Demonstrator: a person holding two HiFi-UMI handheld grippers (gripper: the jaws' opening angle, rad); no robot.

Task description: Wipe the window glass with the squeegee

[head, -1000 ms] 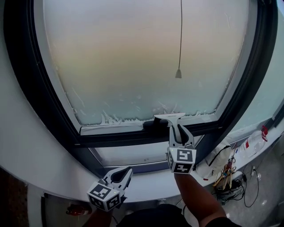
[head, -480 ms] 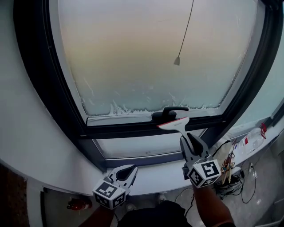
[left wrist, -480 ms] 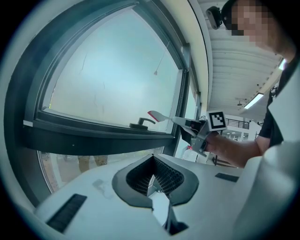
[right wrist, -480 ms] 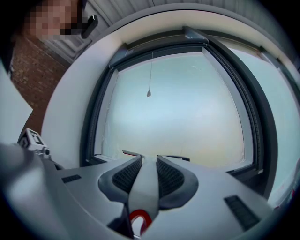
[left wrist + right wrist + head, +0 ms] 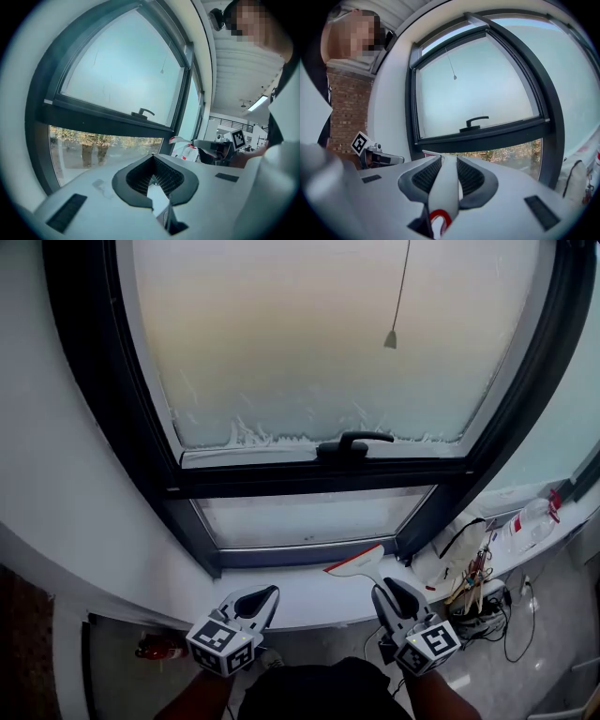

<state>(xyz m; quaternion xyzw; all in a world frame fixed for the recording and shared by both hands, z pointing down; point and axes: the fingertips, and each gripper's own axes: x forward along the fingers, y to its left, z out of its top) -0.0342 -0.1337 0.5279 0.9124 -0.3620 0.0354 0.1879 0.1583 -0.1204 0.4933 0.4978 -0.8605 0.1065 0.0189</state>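
right gripper (image 5: 446,161) is clamped tight on the white grip of the squeegee (image 5: 356,565); the blade end pokes out past the jaws, tilted, sitting low over the white sill (image 5: 300,601) and well apart from the glass (image 5: 328,334); can't tell if it's touching the sill or not; left gripper (image 5: 153,156) has its jaws together with nothing between them, held low just beside the right one at the sill's near edge; the big upper pane looks cloudy all over, with a ragged line of white streaks (image 5: 253,437) along its bottom edge; black window handle (image 5: 354,443) sits on the frame right under that; a thin cord (image 5: 391,337) with a little weight hangs in front of the pane, toward the right; the lower pane (image 5: 309,517) is clear, trees showing through it in the gripper views; off to the right there's a plastic bottle (image 5: 530,526) and a tangle of cables (image 5: 473,592).
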